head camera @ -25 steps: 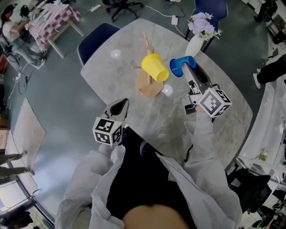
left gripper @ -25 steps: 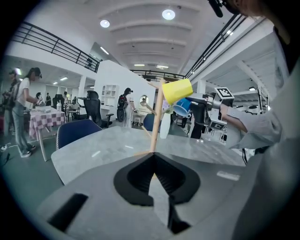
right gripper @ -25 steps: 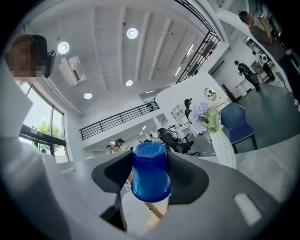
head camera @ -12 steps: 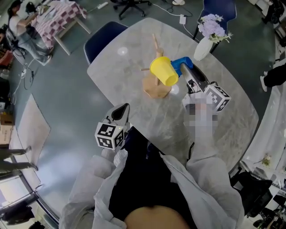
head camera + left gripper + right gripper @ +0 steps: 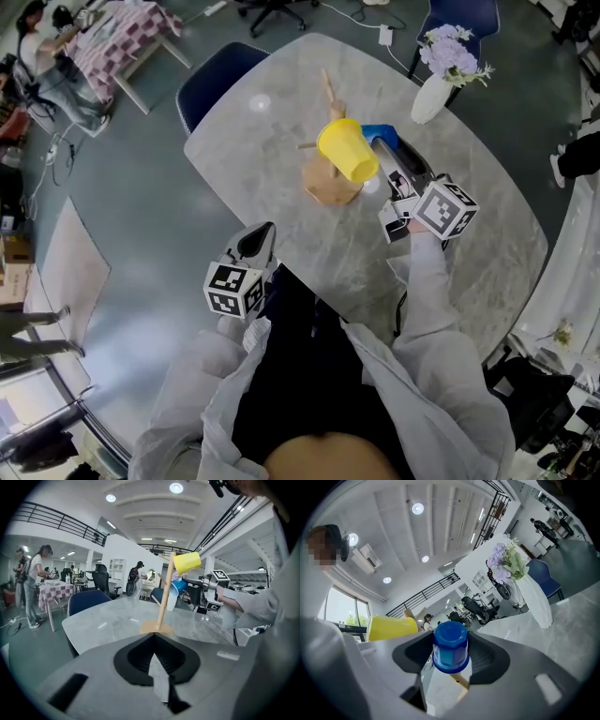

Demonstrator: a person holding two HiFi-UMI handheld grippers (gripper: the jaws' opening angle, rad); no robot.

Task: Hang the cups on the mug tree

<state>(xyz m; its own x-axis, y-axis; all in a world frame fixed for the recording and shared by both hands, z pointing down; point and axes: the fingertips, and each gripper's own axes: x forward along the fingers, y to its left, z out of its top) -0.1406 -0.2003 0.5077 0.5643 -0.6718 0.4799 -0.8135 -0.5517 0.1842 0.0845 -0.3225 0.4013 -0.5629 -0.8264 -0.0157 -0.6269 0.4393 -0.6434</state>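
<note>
Now the right tongs (image 5: 450, 649), clamped on the blue cup (image 5: 376, 132), have brought it closer to the mug tree (image 5: 330, 184), behind the hung yellow cup (image 5: 348, 156); the left tongs (image 5: 153, 638) are together, empty.

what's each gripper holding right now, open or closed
Left gripper: closed, holding nothing.
Right gripper: closed on the blue plastic cup.

R gripper (image 5: 385, 149) holds blue cup (image 5: 376, 132) beside mug tree (image 5: 325, 188).
</note>
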